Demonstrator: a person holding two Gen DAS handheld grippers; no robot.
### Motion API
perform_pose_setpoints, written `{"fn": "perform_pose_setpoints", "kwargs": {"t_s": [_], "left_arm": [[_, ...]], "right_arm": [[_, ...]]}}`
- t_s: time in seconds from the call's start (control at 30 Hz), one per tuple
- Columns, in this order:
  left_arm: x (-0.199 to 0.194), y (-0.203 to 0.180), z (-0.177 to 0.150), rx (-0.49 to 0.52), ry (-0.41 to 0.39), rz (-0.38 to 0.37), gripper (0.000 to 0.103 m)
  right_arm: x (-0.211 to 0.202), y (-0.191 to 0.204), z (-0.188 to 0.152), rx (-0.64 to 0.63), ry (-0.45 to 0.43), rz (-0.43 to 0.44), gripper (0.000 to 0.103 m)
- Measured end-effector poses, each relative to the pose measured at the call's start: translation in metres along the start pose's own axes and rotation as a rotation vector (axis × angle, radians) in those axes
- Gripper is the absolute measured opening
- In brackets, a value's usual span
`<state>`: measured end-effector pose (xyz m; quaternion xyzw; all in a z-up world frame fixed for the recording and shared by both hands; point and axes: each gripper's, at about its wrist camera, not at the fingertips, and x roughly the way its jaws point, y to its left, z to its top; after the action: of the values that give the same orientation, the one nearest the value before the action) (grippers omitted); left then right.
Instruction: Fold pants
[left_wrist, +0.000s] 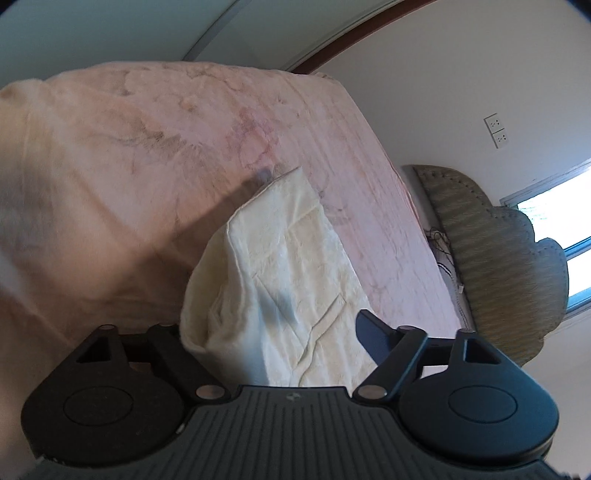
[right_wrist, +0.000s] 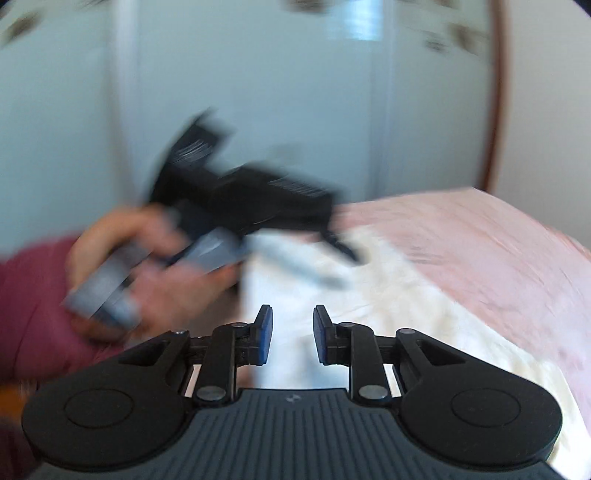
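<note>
The cream-white pants (left_wrist: 291, 280) lie folded on the pink bedspread (left_wrist: 147, 155). In the left wrist view the cloth fills the space between the wide-apart fingers of my left gripper (left_wrist: 277, 332); only the right finger (left_wrist: 373, 339) shows, the left one is hidden behind a raised fold. My right gripper (right_wrist: 292, 334) has its blue-padded fingers a little apart with nothing between them, above the pants (right_wrist: 388, 306). The right wrist view also shows the left gripper (right_wrist: 343, 251), blurred, held in a hand over the pants.
A padded headboard (left_wrist: 506, 266) and a window (left_wrist: 561, 236) stand to the right of the bed. A pale wardrobe wall (right_wrist: 258, 92) stands behind the bed. The person's maroon sleeve (right_wrist: 33, 302) is at the left.
</note>
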<state>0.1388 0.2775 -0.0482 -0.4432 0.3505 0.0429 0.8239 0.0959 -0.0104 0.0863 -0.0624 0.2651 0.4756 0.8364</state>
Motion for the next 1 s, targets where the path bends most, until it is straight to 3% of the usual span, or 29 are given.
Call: {"fn": "perform_pose_setpoints", "kwargs": {"t_s": [0.07,0.17,0.27,0.37,0.5,0.7,0.9,1.0], "left_arm": [[0.0,-0.002,-0.001,0.025,-0.015,0.044,0.058],[0.001,-0.008,-0.005,0.102,-0.039,0.125,0.033],[-0.008,-0.02,-0.013,0.211,-0.086,0.164,0.016],[-0.022,-0.043,-0.024,0.313,-0.139,0.166,0.015],[-0.046,-0.081,-0.048,0.456,-0.212,0.133,0.015],[-0.068,-0.134,-0.106,0.609,-0.282,0.071,0.016],[-0.059,-0.18,-0.172,0.729,-0.276,-0.004,0.021],[-0.047,-0.207,-0.208,0.823,-0.27,-0.038,0.026]], "right_arm": [[0.024,-0.021,-0.002,0.067,0.078,-0.055,0.023],[0.06,-0.036,-0.009,0.087,0.19,-0.043,0.023],[0.064,-0.034,-0.005,0.055,0.168,-0.045,0.024],[0.053,-0.03,0.005,0.061,0.071,0.005,0.024],[0.046,-0.028,0.008,0.014,0.021,0.002,0.024],[0.009,-0.042,0.011,0.057,-0.105,0.021,0.028],[-0.059,-0.051,-0.014,0.097,-0.199,-0.065,0.029],[-0.094,-0.07,-0.037,0.183,-0.23,-0.082,0.029]]}}
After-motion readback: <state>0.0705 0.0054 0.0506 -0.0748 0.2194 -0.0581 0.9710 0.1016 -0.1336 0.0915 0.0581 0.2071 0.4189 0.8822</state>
